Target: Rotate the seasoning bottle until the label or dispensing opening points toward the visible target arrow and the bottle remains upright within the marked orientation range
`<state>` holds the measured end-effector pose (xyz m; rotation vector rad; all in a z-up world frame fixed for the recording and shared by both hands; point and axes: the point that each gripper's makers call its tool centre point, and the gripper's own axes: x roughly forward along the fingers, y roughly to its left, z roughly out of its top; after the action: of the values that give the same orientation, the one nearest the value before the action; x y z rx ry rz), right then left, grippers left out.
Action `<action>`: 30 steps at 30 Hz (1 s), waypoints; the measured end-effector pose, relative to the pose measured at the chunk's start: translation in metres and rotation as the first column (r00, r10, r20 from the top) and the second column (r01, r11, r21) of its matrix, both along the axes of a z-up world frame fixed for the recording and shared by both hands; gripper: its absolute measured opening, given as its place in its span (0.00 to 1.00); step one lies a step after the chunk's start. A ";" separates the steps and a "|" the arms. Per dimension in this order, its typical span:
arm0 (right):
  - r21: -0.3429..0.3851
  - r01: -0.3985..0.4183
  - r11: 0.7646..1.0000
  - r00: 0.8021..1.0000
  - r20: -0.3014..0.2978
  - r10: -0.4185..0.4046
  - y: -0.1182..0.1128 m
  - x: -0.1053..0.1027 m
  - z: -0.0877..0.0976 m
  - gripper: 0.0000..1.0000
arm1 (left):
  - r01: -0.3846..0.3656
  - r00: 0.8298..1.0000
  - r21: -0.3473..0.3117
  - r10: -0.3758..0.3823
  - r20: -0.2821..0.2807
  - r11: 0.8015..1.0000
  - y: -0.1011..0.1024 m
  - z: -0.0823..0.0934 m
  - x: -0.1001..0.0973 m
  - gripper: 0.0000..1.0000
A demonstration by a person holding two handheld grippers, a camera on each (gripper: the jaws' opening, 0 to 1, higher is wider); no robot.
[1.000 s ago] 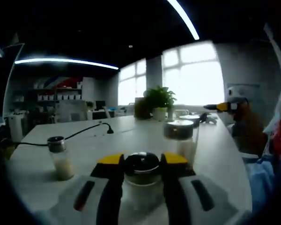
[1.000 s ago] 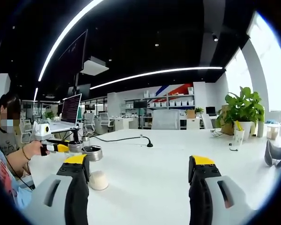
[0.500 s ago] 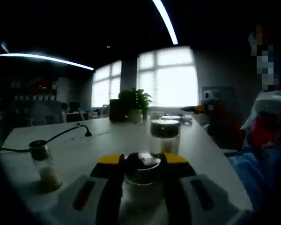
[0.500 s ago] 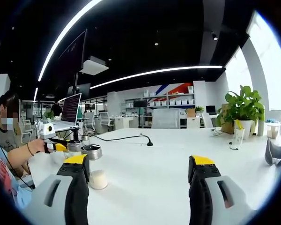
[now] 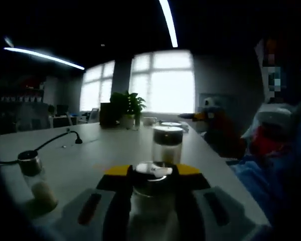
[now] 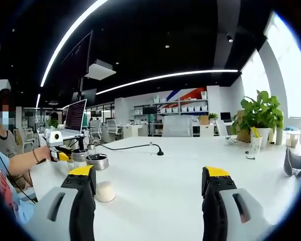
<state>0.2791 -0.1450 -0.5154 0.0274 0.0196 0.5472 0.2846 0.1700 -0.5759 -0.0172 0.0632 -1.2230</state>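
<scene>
White office worktop (image 5: 90, 155) carries the clear glass seasoning bottle with a metal cap (image 5: 151, 187), clenched in the left claw (image 5: 151, 175); over-twisting could tip it. Right claw (image 6: 149, 193) hangs released.

Upright metal-capped seasoning bottle (image 5: 151, 188)

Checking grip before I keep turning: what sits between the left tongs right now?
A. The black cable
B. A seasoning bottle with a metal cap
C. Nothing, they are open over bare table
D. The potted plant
B: in the left gripper view the left tongs are closed around a bottle with a metal cap, while the cable and the plant lie farther off on the table.
</scene>
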 end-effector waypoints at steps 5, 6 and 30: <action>-0.003 -0.003 1.000 1.000 0.001 0.003 0.001 0.000 0.000 0.90 | 0.062 0.998 0.027 -0.062 -0.002 0.998 -0.001 0.000 -0.001 0.33; -0.004 -0.004 1.000 1.000 0.001 0.004 0.001 0.000 -0.001 0.90 | 0.073 0.997 0.030 -0.072 -0.004 0.997 -0.001 0.000 -0.001 0.33; -0.011 -0.009 1.000 1.000 -0.005 0.009 0.002 0.001 -0.003 0.90 | 0.238 0.971 0.055 -0.239 0.005 0.970 -0.005 -0.001 -0.007 0.33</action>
<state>0.2802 -0.1431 -0.5187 0.0183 0.0279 0.5558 0.2772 0.1649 -0.5766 0.0461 0.0904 -1.4613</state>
